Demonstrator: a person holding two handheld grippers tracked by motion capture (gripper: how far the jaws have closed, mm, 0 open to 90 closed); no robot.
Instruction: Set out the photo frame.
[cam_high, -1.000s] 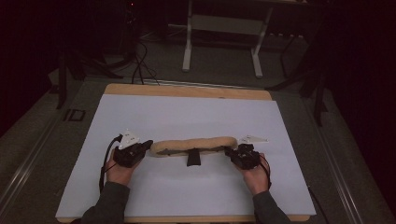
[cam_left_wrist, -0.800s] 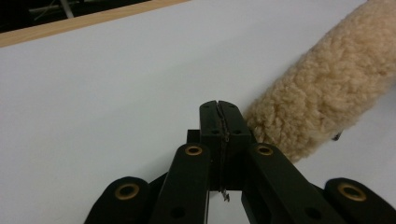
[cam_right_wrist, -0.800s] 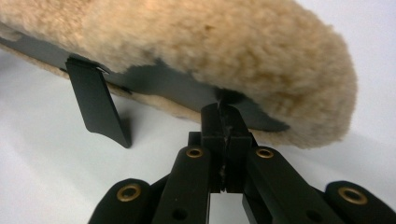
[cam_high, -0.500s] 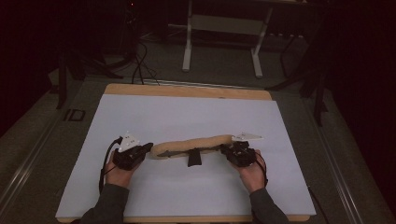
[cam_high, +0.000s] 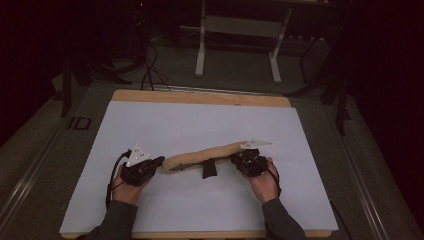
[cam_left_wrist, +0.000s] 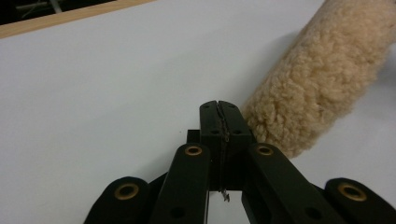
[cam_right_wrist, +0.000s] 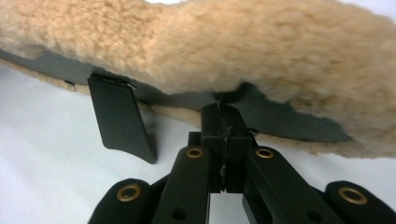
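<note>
With both grippers closed, the right gripper (cam_high: 239, 159) pinching the dark edge of the fleece pad (cam_high: 206, 154) on the white sheet (cam_high: 200, 120) and the left gripper (cam_left_wrist: 219, 108) empty just beside its other end, unrolling appears underway; next, probably draw that edge outward.

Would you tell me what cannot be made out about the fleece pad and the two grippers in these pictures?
- Right gripper: its shut tips meet the fleece pad at the dark backing; whether they pinch it is hidden by pile, right gripper view.
- Left gripper: shut beside the pad's end; contact unclear, left gripper view.
- Black strap: too small and dim in the high view.
- Pad's far end: cut off by the left gripper view's edge.
</note>
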